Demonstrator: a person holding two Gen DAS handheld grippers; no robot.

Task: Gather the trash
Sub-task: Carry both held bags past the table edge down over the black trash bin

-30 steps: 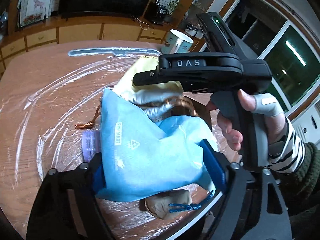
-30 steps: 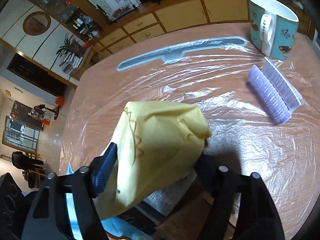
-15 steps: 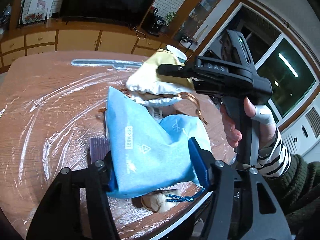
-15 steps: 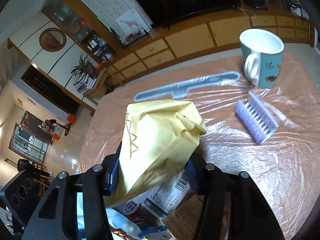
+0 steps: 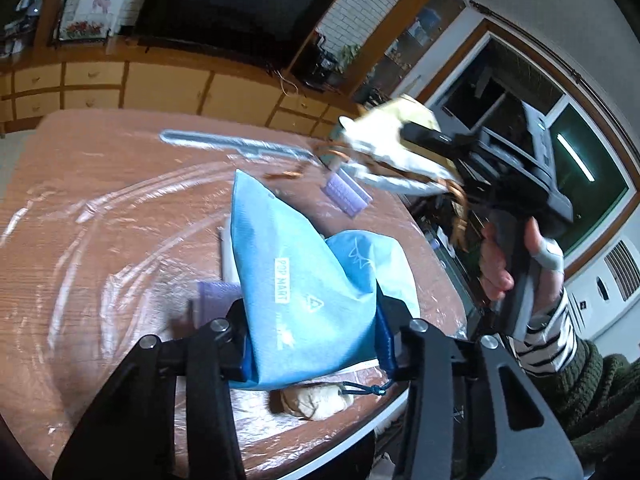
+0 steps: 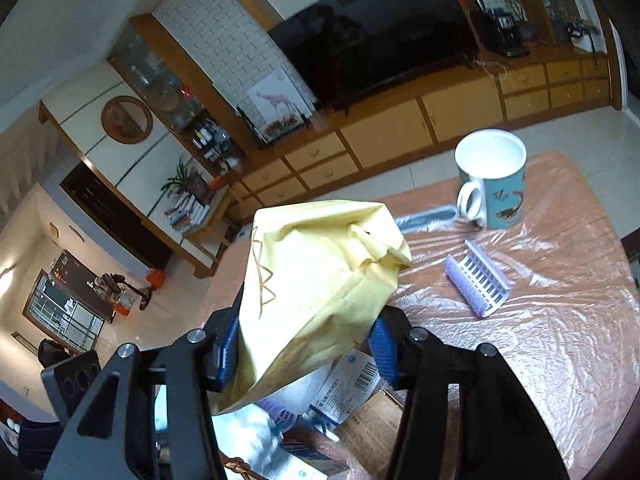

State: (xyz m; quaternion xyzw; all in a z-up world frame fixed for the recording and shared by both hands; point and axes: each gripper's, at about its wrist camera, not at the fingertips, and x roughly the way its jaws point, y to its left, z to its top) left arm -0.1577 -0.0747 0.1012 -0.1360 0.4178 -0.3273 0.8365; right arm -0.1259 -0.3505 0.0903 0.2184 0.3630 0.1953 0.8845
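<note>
Over the near edge of the table (image 5: pixel 80 184), both grippers now carry a bag each. The left gripper (image 5: pixel 312 336) has its jaws closing on the blue bag (image 5: pixel 296 280); a second ago the pads stood wide on either side of it, and now they pinch its lower part, with the bag's top leaning toward the far edge and its drawstring hanging just above a beige lump (image 5: pixel 316 400) at the near edge. The right gripper (image 6: pixel 308 344) is clamped on the yellow bag (image 6: pixel 316 280), which a second ago sat low over the clutter and now hangs lifted clear above it, a white lining and copper cord trailing beneath in the left view. Left uncovered below it are a barcoded packet (image 6: pixel 344 388) and a cardboard piece (image 6: pixel 372 424) near the near edge. A mug (image 6: pixel 492 184), a lilac comb-like piece (image 6: pixel 476 280) and a long grey strip (image 5: pixel 236 146) sit toward the far edge, untouched.

Both bags look secured, so the pick-up step seems done; carrying them to a bin, not in view, is likely next, and the loose litter remains to be gathered.
</note>
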